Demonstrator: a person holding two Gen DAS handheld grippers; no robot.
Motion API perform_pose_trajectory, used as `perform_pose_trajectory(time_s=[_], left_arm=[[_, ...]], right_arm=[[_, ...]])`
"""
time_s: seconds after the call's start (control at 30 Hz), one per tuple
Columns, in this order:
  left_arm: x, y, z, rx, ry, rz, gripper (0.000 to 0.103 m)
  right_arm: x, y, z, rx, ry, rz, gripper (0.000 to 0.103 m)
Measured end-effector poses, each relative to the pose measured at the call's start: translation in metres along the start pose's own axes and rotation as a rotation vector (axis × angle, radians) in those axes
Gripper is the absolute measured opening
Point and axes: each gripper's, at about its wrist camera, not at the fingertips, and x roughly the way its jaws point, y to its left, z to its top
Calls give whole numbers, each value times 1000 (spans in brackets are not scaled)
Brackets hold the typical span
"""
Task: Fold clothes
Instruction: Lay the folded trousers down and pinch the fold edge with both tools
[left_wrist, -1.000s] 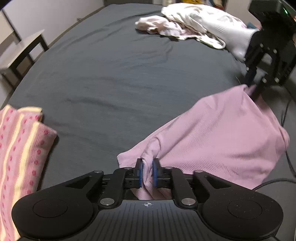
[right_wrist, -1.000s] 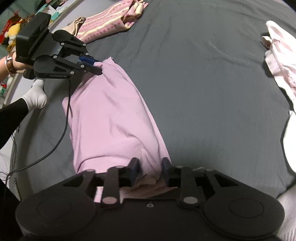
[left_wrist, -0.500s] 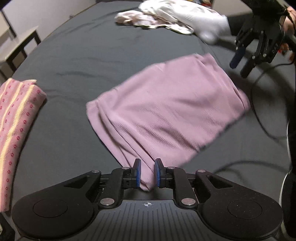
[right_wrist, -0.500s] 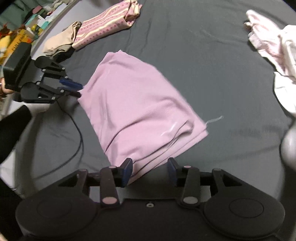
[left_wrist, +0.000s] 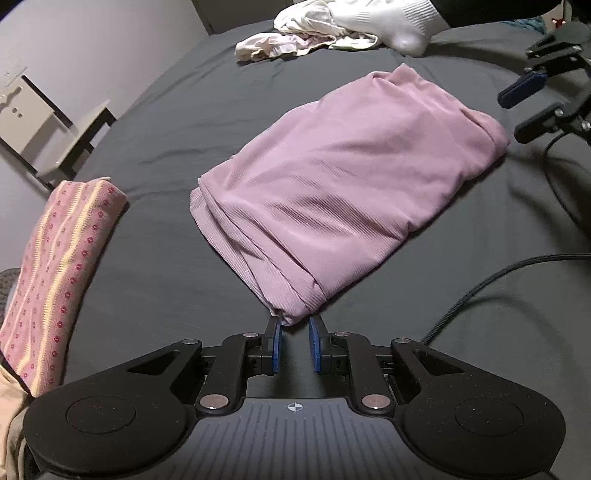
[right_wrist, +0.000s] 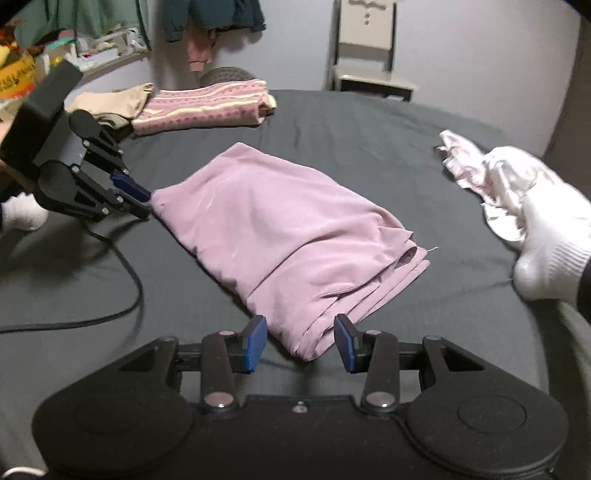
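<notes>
Both grippers, left (left_wrist: 294, 341) and right (right_wrist: 300, 341), had released, jaws spread; lilac garment (left_wrist: 332, 184) lay folded on bed (left_wrist: 155, 122), fold done.

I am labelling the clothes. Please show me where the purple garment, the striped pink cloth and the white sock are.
purple garment (left_wrist: 332, 177): left wrist view, middle of its top layer.
striped pink cloth (left_wrist: 62, 266): left wrist view, middle of the folded piece.
white sock (right_wrist: 550, 251): right wrist view, its ribbed part.

Left wrist view: low over the bed (left_wrist: 155, 122), facing along the left tongs (left_wrist: 294, 341) toward the far clothes pile. Right wrist view: low, opposite end, facing along the right tongs (right_wrist: 300, 341) toward the wall. Shared: folded lilac garment (left_wrist: 332, 184), close in both.
</notes>
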Motion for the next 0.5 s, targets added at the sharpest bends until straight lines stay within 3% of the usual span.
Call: perform_pose_trajectory(time_s=[0.17,0.3,0.43,0.47,0.5], left_arm=[[7,-10,-1,-6,-15,24,16],[9,-7,1,-30,-28,11,16],[10,-8,2,-13,-25,16,15],[10,-9,2,-4,-25,20,14],[10,-9,2,0,-23,24,6]], right_arm=[[9,5,-2,-42,13,-34,35],[22,5,-2,-32,55,-28,19],[26,7,-5,-52,74,-27,12],[27,5,-5,-49,77,-25,10],[26,3,-5,-37,78,-24,10]])
